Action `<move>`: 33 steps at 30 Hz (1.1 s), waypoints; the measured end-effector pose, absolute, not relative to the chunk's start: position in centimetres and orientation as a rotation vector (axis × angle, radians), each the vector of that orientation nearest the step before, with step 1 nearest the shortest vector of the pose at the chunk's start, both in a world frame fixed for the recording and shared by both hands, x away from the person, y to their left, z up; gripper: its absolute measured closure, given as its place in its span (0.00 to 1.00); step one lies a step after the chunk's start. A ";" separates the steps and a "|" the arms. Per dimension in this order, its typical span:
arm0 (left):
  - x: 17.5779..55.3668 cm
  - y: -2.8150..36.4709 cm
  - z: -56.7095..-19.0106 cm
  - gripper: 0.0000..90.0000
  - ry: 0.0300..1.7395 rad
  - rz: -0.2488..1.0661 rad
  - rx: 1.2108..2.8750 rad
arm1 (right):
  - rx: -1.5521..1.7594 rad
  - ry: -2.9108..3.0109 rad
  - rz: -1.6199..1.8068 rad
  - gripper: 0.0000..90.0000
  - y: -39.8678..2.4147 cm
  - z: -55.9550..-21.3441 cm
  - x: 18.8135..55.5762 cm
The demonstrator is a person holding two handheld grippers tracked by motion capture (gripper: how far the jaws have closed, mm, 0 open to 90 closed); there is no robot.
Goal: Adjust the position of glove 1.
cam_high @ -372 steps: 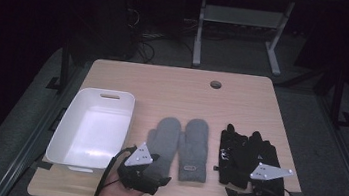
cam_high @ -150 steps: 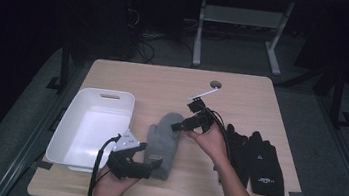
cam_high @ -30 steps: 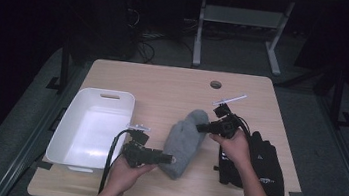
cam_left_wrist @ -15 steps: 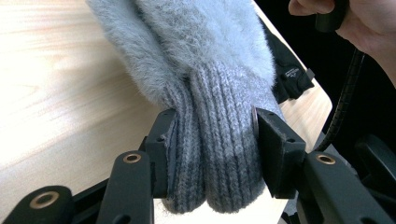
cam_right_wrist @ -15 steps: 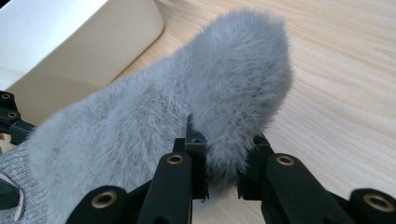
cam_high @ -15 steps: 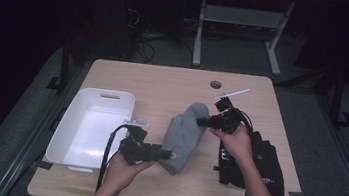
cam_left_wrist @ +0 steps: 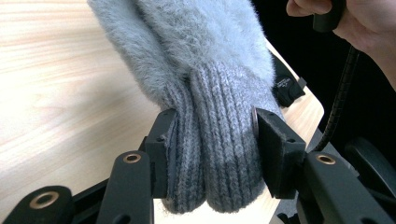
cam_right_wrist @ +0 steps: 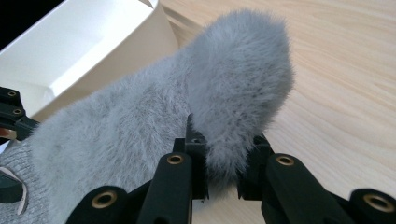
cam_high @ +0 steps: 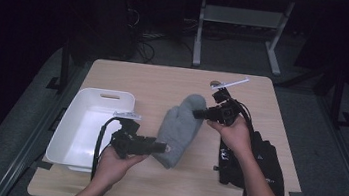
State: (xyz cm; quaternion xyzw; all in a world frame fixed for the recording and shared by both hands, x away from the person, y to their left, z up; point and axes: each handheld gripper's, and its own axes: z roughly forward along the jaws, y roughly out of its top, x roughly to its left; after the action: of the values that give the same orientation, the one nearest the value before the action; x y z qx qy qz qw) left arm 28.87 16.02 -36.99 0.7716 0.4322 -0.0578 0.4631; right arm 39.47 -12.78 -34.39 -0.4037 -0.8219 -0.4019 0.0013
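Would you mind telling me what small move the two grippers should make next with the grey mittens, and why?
Probably carry the mittens sideways toward the white bin. The left gripper clamps both knitted cuffs and the right gripper pinches the fluffy tips, so the stacked pair is held at both ends. The bin lies open just beside the left gripper, and the black gloves remain on the table.

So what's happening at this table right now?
A person is carrying a stacked pair of grey fuzzy mittens between two hand-held grippers. The left gripper is clamped on the knitted cuffs, the right gripper on the fluffy fingertip end, so the mittens are stretched between them above the wooden table. A white bin sits at the left, and a pair of black gloves lies on the table at the right.
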 end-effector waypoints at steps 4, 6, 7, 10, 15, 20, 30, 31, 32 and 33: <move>28.8 16.6 -36.6 0.59 1.069 -0.134 1.888 | -1.257 -2.583 -1.256 0.86 -12.2 -33.8 39.6; 28.8 16.7 -36.5 0.59 1.071 -0.131 1.884 | -1.249 -2.591 -1.257 0.86 -11.9 -33.4 39.6; 28.7 17.0 -36.2 0.59 1.067 -0.125 1.885 | -1.239 -2.595 -1.269 0.86 -11.7 -33.3 39.7; 28.7 17.4 -35.9 0.59 1.066 -0.120 1.879 | -1.237 -2.584 -1.273 0.86 -11.3 -32.9 39.8; 28.7 18.1 -35.3 0.59 1.067 -0.101 1.874 | -1.220 -2.546 -1.318 0.86 -11.1 -32.5 40.0; 28.5 18.9 -34.7 0.59 1.065 -0.088 1.866 | -1.204 -2.498 -1.367 0.86 -10.6 -31.8 40.3; 28.1 20.5 -33.7 0.59 1.068 -0.051 1.849 | -1.172 -2.423 -1.427 0.86 -9.2 -30.7 40.7; 28.0 20.9 -33.6 0.59 1.071 -0.046 1.843 | -1.166 -2.410 -1.434 0.86 -8.8 -30.7 40.8; 28.0 20.9 -33.6 0.59 1.071 -0.046 1.843 | -1.166 -2.410 -1.434 0.86 -8.8 -30.7 40.8; 27.9 21.2 -33.5 0.59 1.074 -0.042 1.840 | -1.158 -2.399 -1.442 0.86 -8.4 -30.6 40.9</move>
State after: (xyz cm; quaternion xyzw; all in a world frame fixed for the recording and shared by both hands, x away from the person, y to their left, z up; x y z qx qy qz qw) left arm 27.91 21.19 -33.52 0.7554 0.4412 -0.0173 0.4841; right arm 40.91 -8.41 -30.58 -0.3817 -0.7907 -0.4753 0.0561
